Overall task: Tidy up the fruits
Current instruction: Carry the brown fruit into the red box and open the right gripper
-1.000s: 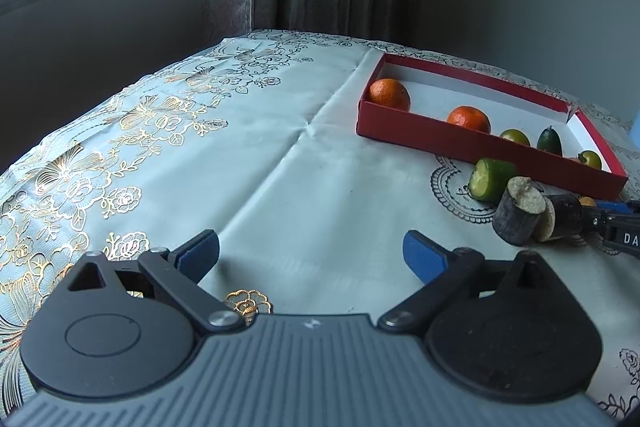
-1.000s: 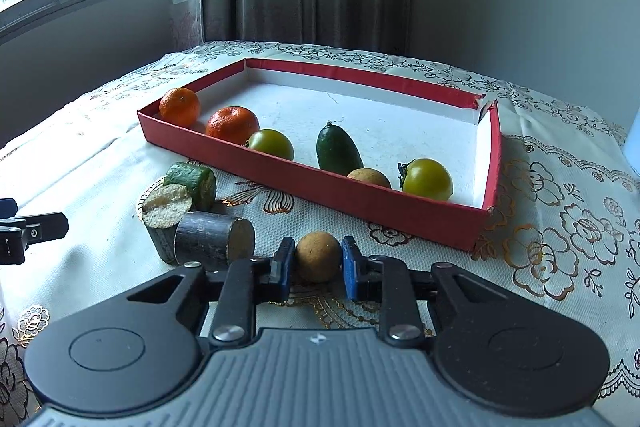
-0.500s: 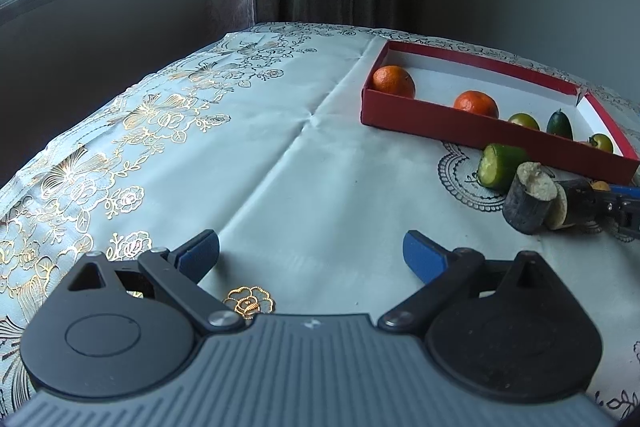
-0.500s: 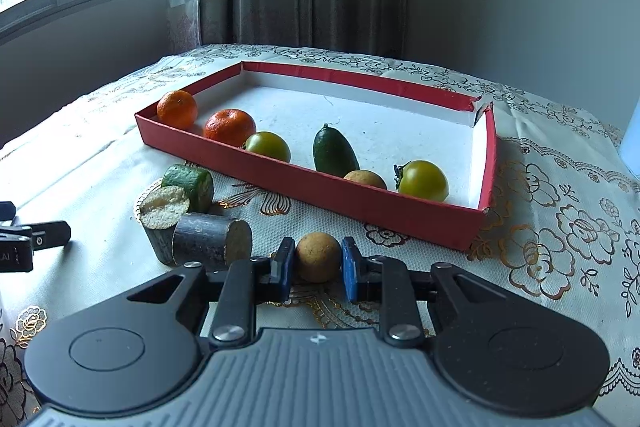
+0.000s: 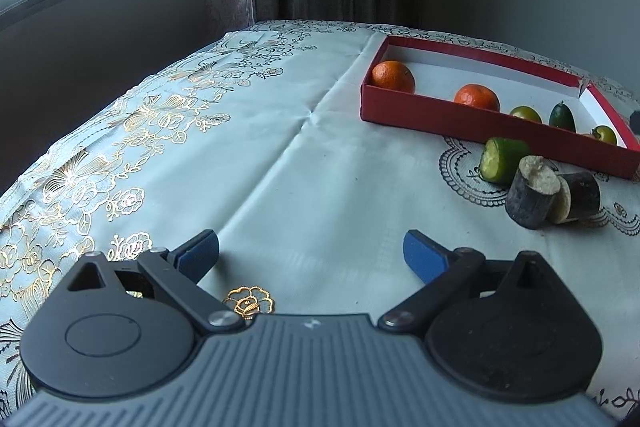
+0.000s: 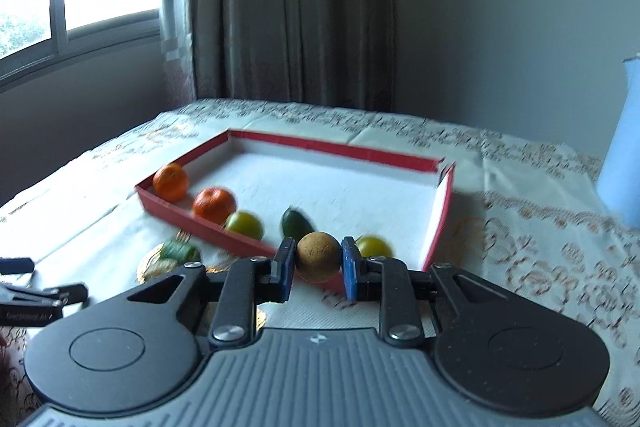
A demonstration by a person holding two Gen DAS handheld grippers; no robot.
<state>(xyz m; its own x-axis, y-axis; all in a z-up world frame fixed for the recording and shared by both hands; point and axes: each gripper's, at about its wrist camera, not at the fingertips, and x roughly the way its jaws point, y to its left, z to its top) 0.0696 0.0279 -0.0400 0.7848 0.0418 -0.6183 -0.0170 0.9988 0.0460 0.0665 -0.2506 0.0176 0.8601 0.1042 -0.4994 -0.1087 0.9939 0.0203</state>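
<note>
A: Up it went! 1 sec ago the brown fruit (image 6: pixel 318 257) sat on the cloth in front of the red box (image 6: pixel 438 223). Now the right tongs (image 6: pixel 317 269) have it up in the air, above the box's near wall. Pic is a bit blurry there.

B: Ok, go left to right. Left tongs (image 5: pixel 311 254)?

A: Wide open, nothing in them, low over the counter (image 5: pixel 280 167), well apart from the fruit. Next, in the box: 2 oranges (image 5: pixel 393 75), a green-yellow one (image 5: pixel 525 114), a dark green one (image 5: pixel 562 115), a yellow one w/ a stem (image 5: pixel 604 134). Outside, near the box front: a cut green piece (image 5: pixel 503 159) and 2 dark stubby bits (image 5: pixel 532 191), touching each other.

B: And the right tongs?

A: Closed on the brown fruit, one blue pad (image 6: pixel 285 269) on each side, about at its middle.

B: Will it slip?

A: Prob not. Looks round, small, light, w/ a rough dull skin, so the pads should bite ok. But round things roll, so I'd keep the grip at the fat middle and set it low on the box floor. Don't squeeze hard, it may be soft inside.
</note>
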